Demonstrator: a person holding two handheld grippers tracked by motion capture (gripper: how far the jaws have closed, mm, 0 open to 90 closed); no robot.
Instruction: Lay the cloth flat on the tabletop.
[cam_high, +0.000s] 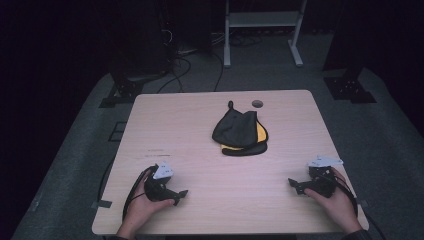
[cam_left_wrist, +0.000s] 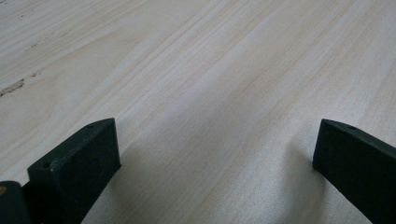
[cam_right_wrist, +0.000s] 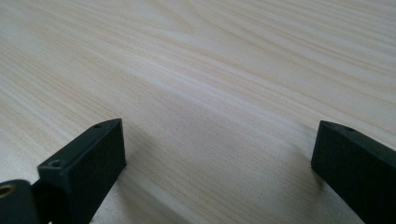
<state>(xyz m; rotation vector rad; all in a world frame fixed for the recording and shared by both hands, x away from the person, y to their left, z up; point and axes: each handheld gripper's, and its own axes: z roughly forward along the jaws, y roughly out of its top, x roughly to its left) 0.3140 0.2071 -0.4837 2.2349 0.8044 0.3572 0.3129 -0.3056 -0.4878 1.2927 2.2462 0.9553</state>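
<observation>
A crumpled black and yellow cloth (cam_high: 241, 134) lies on the light wooden table (cam_high: 190, 125), a little right of its middle and towards the far side. My left gripper (cam_high: 181, 196) rests near the front left edge in a hand, jaws pointing right. Seen along its own jaws, the left gripper (cam_left_wrist: 215, 149) is open with bare wood between the pads. My right gripper (cam_high: 293, 185) rests near the front right edge in the other hand, jaws pointing left. The right gripper (cam_right_wrist: 217, 149) is open too, over bare wood. Both grippers sit well short of the cloth.
A round grommet hole (cam_high: 257, 103) is in the table near its far edge. Beyond the table stand a white metal frame (cam_high: 262, 27) and dark stands with cables (cam_high: 177, 60) on the grey floor.
</observation>
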